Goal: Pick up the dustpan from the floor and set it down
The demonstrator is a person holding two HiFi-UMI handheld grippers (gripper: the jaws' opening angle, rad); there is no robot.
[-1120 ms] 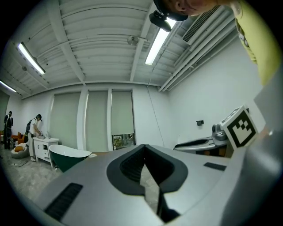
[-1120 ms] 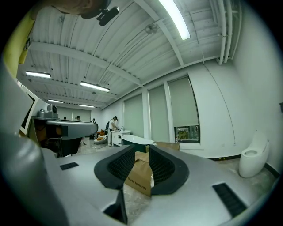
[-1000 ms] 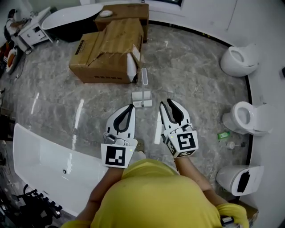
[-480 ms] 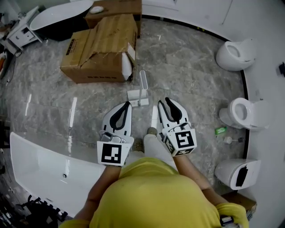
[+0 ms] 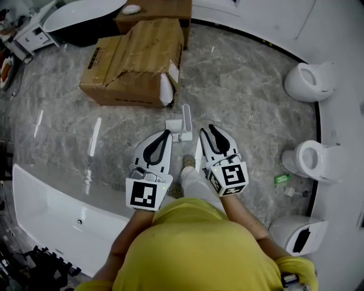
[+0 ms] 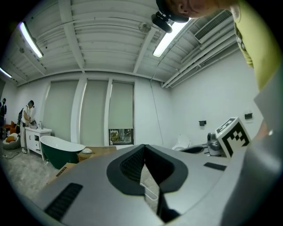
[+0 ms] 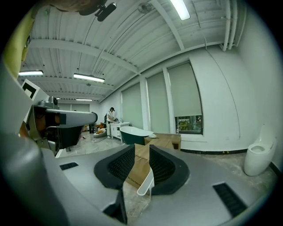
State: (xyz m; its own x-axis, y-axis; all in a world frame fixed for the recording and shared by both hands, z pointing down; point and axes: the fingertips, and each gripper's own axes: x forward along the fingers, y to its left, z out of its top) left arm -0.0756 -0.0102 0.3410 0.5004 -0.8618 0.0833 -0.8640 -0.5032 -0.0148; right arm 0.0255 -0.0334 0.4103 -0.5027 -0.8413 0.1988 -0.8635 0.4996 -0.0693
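Observation:
The white dustpan (image 5: 183,126) stands on the grey marble floor with its long handle upright, just ahead of and between both grippers. My left gripper (image 5: 166,134) is shut and empty, its tips meeting to the dustpan's left. My right gripper (image 5: 207,131) is open with nothing in it, to the dustpan's right. In the right gripper view the dustpan's handle (image 7: 147,183) shows through the gap of the right gripper (image 7: 141,150), well beyond the jaws. In the left gripper view the dustpan (image 6: 150,193) shows faintly beyond the left gripper (image 6: 143,146).
A torn cardboard box (image 5: 133,65) lies just behind the dustpan, with another box (image 5: 153,8) beyond. A white bathtub (image 5: 57,216) is at lower left. Toilets (image 5: 310,79) line the right wall. My foot (image 5: 187,162) is between the grippers.
I have stepped toward the dustpan, and both grippers have come closer to it. A leg now shows between the grippers. The jaws have not changed.

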